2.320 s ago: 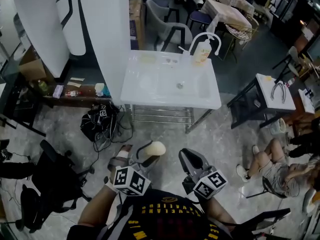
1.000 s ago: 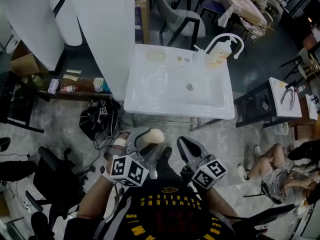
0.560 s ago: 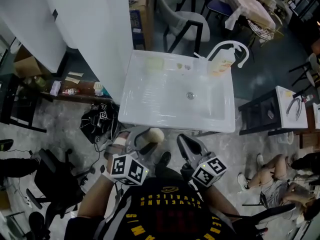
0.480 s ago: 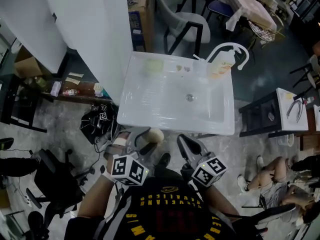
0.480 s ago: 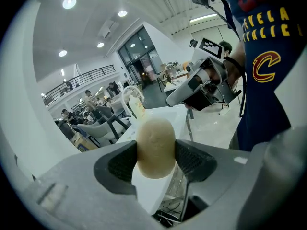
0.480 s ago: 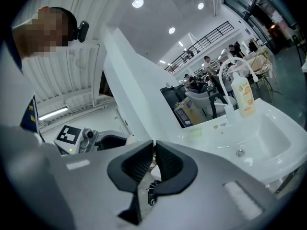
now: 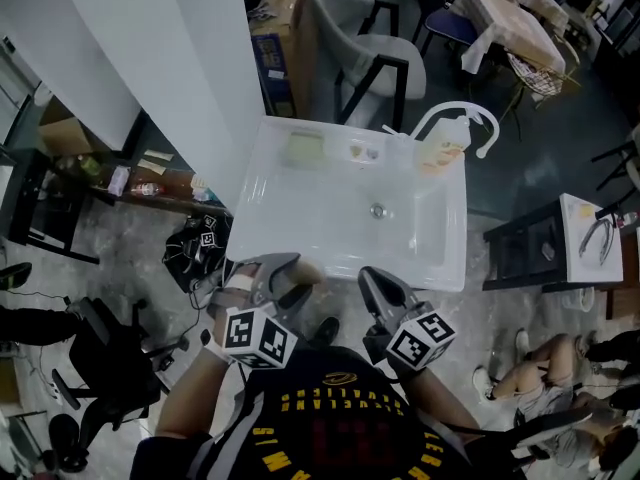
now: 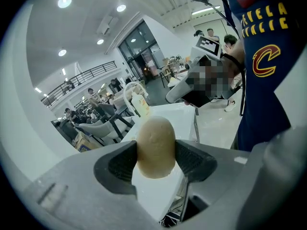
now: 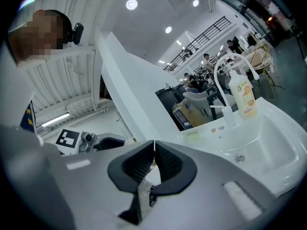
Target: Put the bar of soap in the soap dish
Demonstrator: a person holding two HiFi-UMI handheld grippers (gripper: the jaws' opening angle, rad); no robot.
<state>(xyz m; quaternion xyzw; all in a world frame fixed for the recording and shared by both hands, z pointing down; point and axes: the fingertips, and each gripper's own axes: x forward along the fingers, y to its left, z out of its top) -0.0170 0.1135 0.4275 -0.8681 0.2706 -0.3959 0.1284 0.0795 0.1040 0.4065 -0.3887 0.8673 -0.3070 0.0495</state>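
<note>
Gripping a smooth, pale, seemingly egg-shaped bar of soap (image 8: 155, 146): left hand-held gripper (image 8: 154, 163); right hand-held gripper (image 9: 153, 163) closed, empty.

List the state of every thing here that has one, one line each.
left gripper, shut on the bar of soap.
right gripper, shut, nothing between its jaws.
bar of soap, held in the left gripper, not yet in the dish.
soap dish, on the back ledge of the sink, no soap in it.
bottle, upright beside the faucet.
</note>
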